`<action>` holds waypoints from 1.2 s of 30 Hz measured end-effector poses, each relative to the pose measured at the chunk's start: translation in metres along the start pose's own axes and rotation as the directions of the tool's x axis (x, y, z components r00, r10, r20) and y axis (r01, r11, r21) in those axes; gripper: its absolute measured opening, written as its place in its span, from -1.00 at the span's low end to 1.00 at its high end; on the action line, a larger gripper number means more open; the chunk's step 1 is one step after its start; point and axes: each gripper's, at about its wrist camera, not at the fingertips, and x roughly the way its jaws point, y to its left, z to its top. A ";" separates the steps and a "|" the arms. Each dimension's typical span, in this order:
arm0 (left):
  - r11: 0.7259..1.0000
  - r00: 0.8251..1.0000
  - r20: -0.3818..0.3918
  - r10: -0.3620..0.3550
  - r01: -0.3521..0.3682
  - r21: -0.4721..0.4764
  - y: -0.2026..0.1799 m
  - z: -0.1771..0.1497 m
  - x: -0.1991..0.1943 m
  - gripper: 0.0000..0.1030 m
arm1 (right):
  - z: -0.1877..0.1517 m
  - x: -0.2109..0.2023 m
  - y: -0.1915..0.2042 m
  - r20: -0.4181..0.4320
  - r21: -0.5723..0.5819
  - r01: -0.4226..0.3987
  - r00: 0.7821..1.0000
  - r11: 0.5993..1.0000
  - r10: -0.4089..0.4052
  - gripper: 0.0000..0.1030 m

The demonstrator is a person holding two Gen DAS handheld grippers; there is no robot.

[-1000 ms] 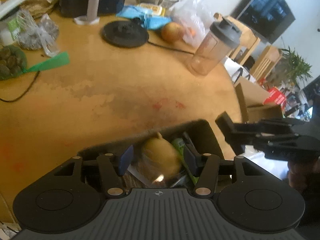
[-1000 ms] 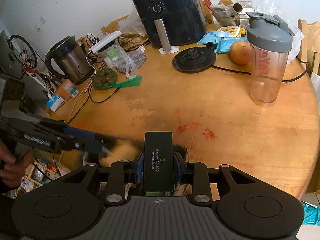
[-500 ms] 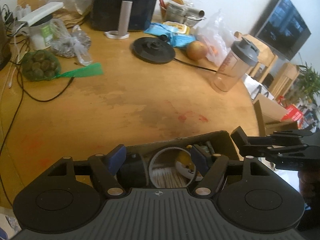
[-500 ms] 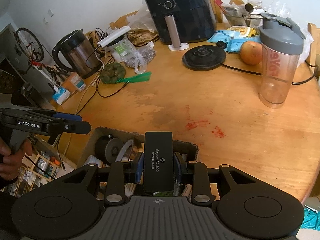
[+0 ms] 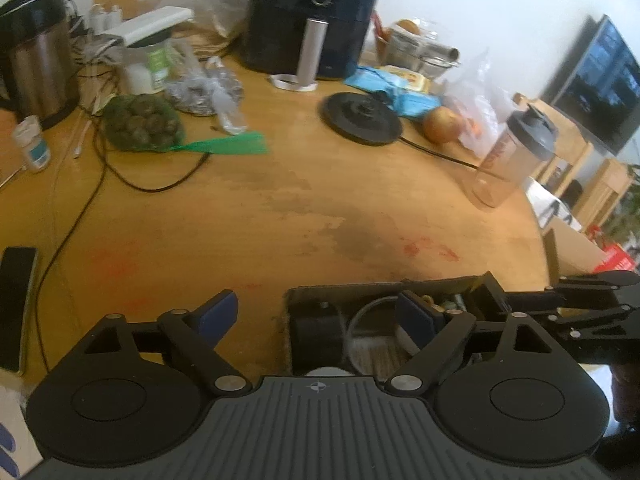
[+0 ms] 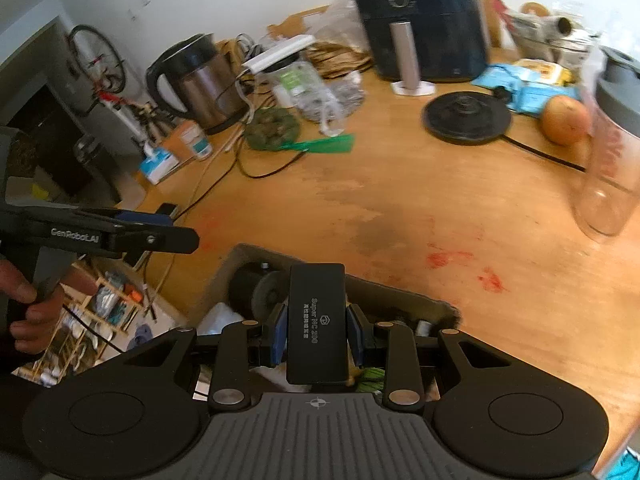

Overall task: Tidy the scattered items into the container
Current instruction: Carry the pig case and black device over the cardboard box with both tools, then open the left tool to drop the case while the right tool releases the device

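Observation:
A dark open box (image 5: 380, 283) sits at the near edge of the wooden table, holding a black cylinder (image 5: 316, 328), a round clear tub (image 5: 372, 344) and other small items. My left gripper (image 5: 316, 316) hovers over the box's left end with nothing between its pads, and its jaws are opening. One blue pad (image 5: 218, 314) is over bare table. My right gripper (image 6: 318, 336) is shut on a black rectangular device (image 6: 318, 312), held over the box (image 6: 400, 292). The left gripper (image 6: 160, 236) shows at the left of the right wrist view, with a hand (image 6: 28, 304) on its grip.
A black phone (image 5: 16, 304) lies at the table's left edge. Further back are a kettle (image 6: 200, 80), a net bag of green items (image 5: 138, 122), cables (image 5: 132, 184), an air fryer (image 5: 316, 16), a kettle base (image 5: 360, 118), a round fruit (image 5: 442, 124) and a shaker bottle (image 5: 512, 160).
My left gripper let a yellowish round item go into the box, then moved left with its jaws widening. My right gripper kept hold of the black device and shifted a little.

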 end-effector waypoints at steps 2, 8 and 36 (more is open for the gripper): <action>1.000 1.000 0.011 0.015 -0.015 -0.014 0.004 -0.002 -0.003 0.71 | 0.002 0.004 0.006 -0.010 -0.021 -0.014 1.000 1.000 0.014 -0.34; 0.997 0.998 0.017 0.054 -0.053 -0.049 0.011 -0.006 -0.008 0.75 | 0.006 0.013 0.020 -0.029 -0.060 -0.047 0.999 0.997 0.045 -0.34; 0.989 0.995 -0.015 0.102 -0.100 0.106 -0.018 0.009 0.002 1.00 | 0.002 0.006 0.014 -0.053 0.020 0.255 0.966 0.967 -0.254 1.00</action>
